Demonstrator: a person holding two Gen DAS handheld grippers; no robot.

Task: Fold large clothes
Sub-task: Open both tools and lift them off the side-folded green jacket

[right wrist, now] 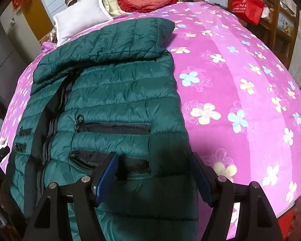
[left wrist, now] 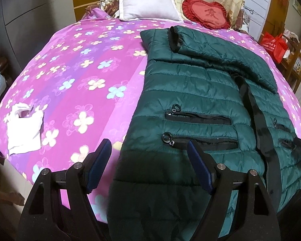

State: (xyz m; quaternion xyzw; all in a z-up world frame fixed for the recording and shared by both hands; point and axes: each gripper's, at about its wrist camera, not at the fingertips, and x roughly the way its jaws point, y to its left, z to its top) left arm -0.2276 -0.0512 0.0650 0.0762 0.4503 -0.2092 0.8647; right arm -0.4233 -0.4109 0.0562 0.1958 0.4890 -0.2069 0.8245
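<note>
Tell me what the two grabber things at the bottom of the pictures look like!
Both look alike. The left gripper and the right gripper each have two black, angular plastic fingers with triangular cut-outs. Small round silver bolts sit at the joints. The inner face of each finger carries a flat dark blue pad. No cables, labels, sleeves or hands are visible.
</note>
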